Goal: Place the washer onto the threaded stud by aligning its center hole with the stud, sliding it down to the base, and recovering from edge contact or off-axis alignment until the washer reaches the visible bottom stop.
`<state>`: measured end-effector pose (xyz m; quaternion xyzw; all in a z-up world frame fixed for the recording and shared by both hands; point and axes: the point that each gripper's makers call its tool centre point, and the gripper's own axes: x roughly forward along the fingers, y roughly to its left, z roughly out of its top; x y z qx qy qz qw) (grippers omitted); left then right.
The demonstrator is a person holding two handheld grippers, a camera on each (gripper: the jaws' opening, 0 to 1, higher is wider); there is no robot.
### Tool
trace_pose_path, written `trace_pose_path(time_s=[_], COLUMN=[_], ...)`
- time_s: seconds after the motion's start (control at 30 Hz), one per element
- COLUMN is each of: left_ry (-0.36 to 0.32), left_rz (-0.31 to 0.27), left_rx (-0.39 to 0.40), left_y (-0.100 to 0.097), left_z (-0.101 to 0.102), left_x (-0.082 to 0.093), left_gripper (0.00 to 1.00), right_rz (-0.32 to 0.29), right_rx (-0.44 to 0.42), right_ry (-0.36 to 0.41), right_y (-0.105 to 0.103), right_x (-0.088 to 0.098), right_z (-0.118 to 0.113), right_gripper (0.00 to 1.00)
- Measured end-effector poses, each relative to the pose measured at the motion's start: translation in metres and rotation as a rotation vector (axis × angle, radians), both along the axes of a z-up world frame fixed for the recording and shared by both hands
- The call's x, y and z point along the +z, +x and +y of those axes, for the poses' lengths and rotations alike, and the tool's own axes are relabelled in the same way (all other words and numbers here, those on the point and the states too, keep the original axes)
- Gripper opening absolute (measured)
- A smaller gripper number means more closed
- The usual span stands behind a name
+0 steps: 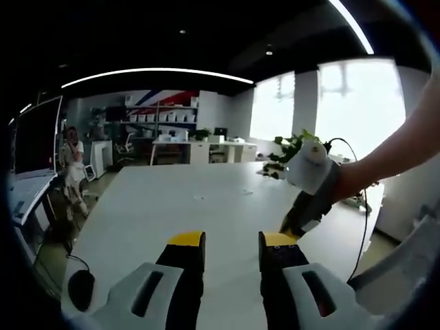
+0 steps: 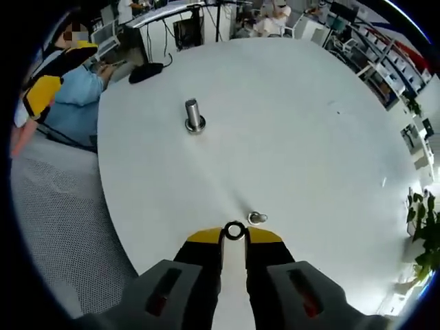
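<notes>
The washer (image 2: pixel 234 231) stands pinched between the tips of the right tongs (image 2: pixel 234 237) above the white tabletop (image 2: pixel 309 137), well apart from the upright threaded stud (image 2: pixel 194 115), while the left tongs (image 1: pixel 231 240) hover parted and empty.

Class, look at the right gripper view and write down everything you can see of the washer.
The washer is a small dark ring with a round open centre, metal by its look. It is pinched at its edge between the yellow tips of the right gripper, above the white table. A small silvery part lies just beside it. The stud stands upright well away, so the washer is not yet threaded on.
</notes>
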<state>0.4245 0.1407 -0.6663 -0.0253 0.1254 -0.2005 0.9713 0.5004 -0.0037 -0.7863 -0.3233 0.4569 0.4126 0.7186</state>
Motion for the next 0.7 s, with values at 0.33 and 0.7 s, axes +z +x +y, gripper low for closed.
trace_pose_path(time_s=[0.33, 0.7], left_ry=[-0.005, -0.005], left_rz=[0.004, 0.009], left_rx=[-0.005, 0.001], left_y=[0.0, 0.0], left_z=[-0.001, 0.001], left_x=[0.0, -0.001], left_gripper=[0.29, 0.29], right_rz=[-0.028, -0.031], right_rx=[-0.037, 0.013], right_ry=[0.004, -0.029], right_y=[0.018, 0.029], right_x=[0.009, -0.003], right_z=[-0.014, -0.007], right_gripper=[0.13, 0.13])
